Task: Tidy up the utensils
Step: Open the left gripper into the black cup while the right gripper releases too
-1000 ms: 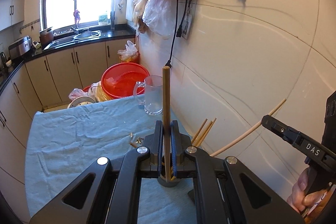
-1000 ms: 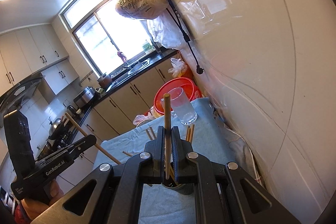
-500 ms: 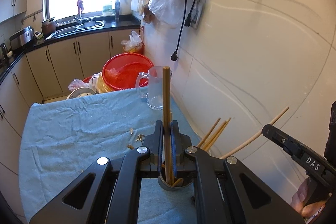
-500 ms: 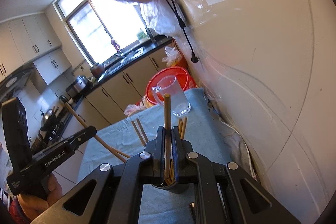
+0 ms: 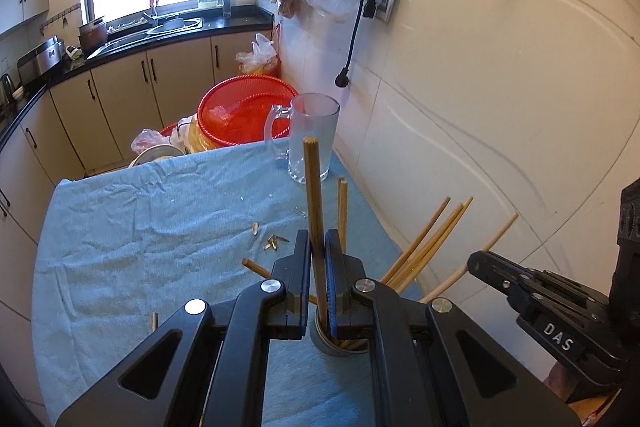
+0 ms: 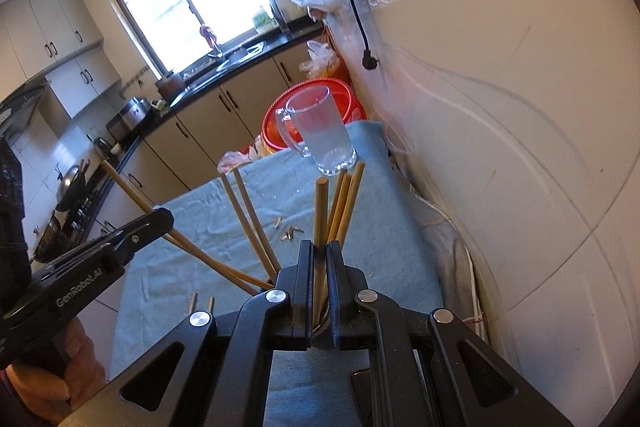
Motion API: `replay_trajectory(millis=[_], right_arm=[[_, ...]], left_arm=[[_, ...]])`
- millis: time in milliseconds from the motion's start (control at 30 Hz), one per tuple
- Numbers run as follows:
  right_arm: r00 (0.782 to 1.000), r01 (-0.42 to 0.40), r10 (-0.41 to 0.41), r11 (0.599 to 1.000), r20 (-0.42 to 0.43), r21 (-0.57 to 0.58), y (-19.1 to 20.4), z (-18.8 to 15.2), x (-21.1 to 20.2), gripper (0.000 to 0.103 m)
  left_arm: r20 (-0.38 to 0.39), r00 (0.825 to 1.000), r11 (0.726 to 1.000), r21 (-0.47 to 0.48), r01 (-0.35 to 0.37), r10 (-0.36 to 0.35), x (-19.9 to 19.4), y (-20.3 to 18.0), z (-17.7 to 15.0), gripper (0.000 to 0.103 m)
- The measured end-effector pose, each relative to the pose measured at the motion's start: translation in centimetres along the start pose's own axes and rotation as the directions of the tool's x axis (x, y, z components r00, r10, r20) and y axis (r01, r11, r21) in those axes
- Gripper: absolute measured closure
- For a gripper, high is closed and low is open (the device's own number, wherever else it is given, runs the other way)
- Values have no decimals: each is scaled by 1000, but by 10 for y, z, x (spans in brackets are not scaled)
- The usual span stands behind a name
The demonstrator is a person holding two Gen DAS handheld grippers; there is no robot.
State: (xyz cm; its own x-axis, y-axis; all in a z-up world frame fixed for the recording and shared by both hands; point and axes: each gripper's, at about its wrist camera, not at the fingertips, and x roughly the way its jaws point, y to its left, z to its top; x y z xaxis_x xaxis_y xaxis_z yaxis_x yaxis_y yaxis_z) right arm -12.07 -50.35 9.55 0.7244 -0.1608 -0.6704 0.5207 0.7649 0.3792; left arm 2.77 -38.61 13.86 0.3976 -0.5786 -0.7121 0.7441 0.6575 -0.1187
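My left gripper [image 5: 318, 243] is shut on a wooden chopstick [image 5: 310, 187] that stands nearly upright, its lower end inside a small metal cup [image 5: 328, 345] on the blue cloth. Several more chopsticks [image 5: 424, 243] lean out of that cup toward the wall. My right gripper [image 6: 319, 247] is shut on another chopstick [image 6: 321, 203], also pointing down into the cup, which its jaws mostly hide. Each gripper appears in the other's view: the right gripper [image 5: 476, 263] at the right edge, the left gripper [image 6: 166, 217] at the left with its chopstick [image 6: 128, 187] slanting.
A glass mug [image 5: 314, 139] stands at the table's far right corner, a red basin [image 5: 244, 115] behind it. Loose chopsticks [image 5: 256, 267] and small husks [image 5: 274, 243] lie on the blue cloth [image 5: 140, 227]. The tiled wall [image 5: 500, 107] runs close along the right.
Both grippers have sunk toward the cup, each still holding its chopstick. The chopsticks' lower ends now reach into the cup, and the mug sits lower and larger in both views.
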Motion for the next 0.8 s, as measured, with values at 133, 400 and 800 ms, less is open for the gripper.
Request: replay_trajectory(millis=[133, 400, 800], right_arm=[[1000, 4, -4, 1000, -8, 15, -3, 3, 12, 96], [1000, 17, -17, 1000, -3, 23, 0, 9, 23, 96], [1000, 9, -9, 1000, 6, 25, -2, 20, 24, 95]], left_arm=[[-8, 1000, 1000, 10, -12, 12, 6, -1, -3, 96], [-4, 999, 999, 32, -33, 33, 12, -6, -4, 95], [2, 999, 998, 41, -45, 45, 14, -8, -5, 95]])
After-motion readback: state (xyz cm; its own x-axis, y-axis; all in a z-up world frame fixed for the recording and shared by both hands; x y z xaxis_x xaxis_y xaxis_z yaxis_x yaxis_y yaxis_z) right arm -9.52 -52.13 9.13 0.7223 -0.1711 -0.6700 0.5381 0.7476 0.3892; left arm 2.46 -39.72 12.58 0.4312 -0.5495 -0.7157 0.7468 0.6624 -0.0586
